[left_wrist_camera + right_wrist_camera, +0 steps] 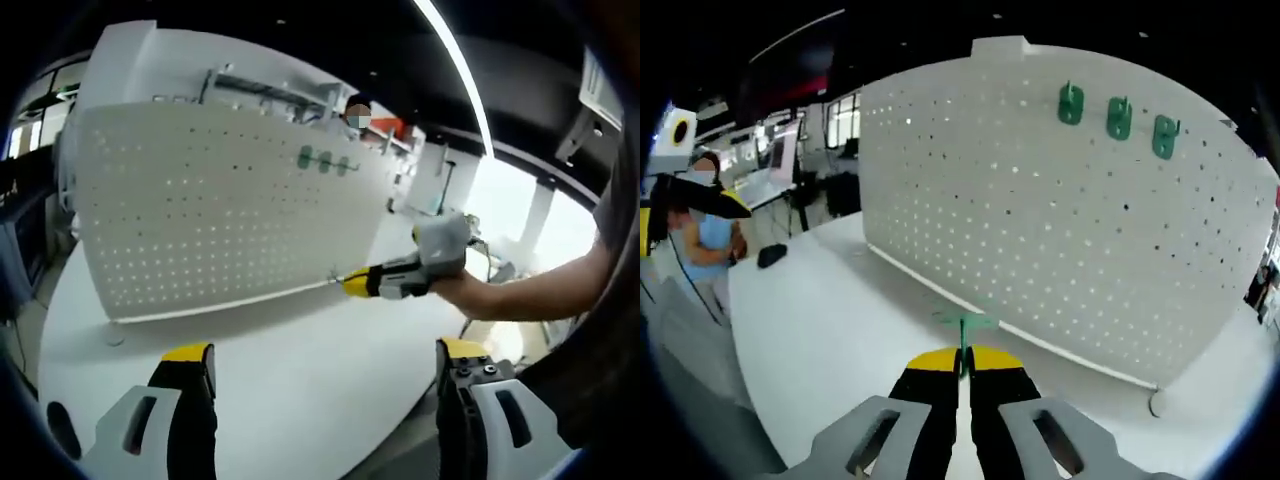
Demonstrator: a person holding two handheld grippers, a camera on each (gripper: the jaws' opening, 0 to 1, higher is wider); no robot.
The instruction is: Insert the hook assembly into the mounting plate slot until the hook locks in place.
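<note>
What your views hide or cut short

In your right gripper view, the green hook (963,325) is mostly buried between the closed jaws, so its shape stays unclear; the pegboard (1040,230) runs off past the right edge. In your left gripper view, the three mounted hooks (323,160) are too small to read, and the piece at the right gripper (350,284) is perhaps a thin stem.

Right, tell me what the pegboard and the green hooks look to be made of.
Pegboard: looks like white-painted sheet metal or rigid plastic, matt, with evenly punched holes; cannot tell which. Mounted green hooks: likely moulded plastic, uniform colour with a slight sheen. The green hook held in the right tongs looks the same.
</note>
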